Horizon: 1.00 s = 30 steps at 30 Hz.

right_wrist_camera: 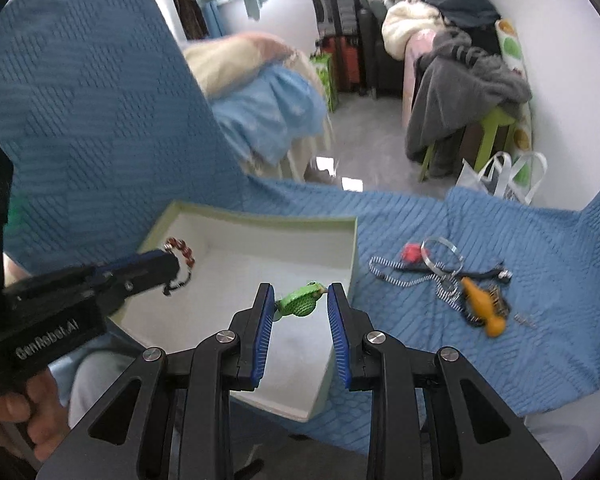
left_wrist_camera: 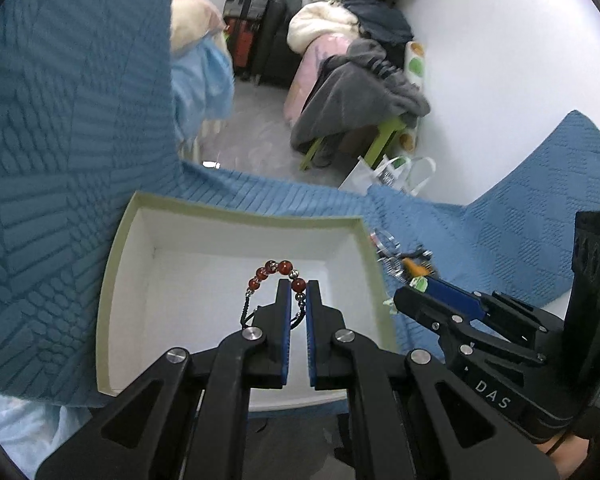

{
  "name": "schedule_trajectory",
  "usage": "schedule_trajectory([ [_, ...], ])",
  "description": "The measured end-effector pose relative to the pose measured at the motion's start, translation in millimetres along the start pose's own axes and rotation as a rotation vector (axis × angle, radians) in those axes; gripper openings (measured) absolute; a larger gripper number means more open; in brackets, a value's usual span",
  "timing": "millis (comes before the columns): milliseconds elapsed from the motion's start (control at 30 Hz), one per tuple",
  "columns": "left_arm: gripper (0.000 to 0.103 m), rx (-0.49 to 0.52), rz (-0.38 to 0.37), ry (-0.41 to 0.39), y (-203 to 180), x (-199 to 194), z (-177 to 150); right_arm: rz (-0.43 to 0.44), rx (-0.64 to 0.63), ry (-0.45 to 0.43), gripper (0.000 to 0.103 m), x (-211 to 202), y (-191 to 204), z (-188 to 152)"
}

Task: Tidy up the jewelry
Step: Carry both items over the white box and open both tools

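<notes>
Over the box [left_wrist_camera: 116,280] at lower centre of the left view, the left gripper [left_wrist_camera: 298,292] has its fingers pinched narrow on a red bead bracelet [left_wrist_camera: 276,270], holding it above the white floor so it can drop inside. At the centre of the right view, the right gripper [right_wrist_camera: 300,300] has its fingers set wide, with a green charm [right_wrist_camera: 300,300] between them, touching the left pad; I cannot tell whether it is gripped or falling. It sits over the box's near corner, likely for the same deposit. Right of the box, a keyring [right_wrist_camera: 440,256], striped cord [right_wrist_camera: 400,278] and orange charm [right_wrist_camera: 480,304] lie on the blue cloth [right_wrist_camera: 540,280], unsorted
</notes>
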<state>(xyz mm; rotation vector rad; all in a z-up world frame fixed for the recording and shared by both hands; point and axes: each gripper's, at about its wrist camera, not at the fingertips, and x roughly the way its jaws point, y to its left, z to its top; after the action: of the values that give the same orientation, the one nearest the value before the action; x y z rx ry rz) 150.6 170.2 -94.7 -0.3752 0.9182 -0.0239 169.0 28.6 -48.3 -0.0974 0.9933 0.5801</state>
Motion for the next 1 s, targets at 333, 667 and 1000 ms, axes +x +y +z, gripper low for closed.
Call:
schedule_trajectory([
  [333,0.006,-0.018,0.024,0.093,39,28,-13,-0.048,0.032,0.098,0.025,41,3,-21],
  [667,0.006,-0.004,0.012,0.135,49,36,-11,-0.069,-0.003,0.111,0.024,47,16,-19],
  [1000,0.032,-0.025,0.020,0.101,48,18,-9,-0.023,0.002,0.078,0.038,34,13,-14],
])
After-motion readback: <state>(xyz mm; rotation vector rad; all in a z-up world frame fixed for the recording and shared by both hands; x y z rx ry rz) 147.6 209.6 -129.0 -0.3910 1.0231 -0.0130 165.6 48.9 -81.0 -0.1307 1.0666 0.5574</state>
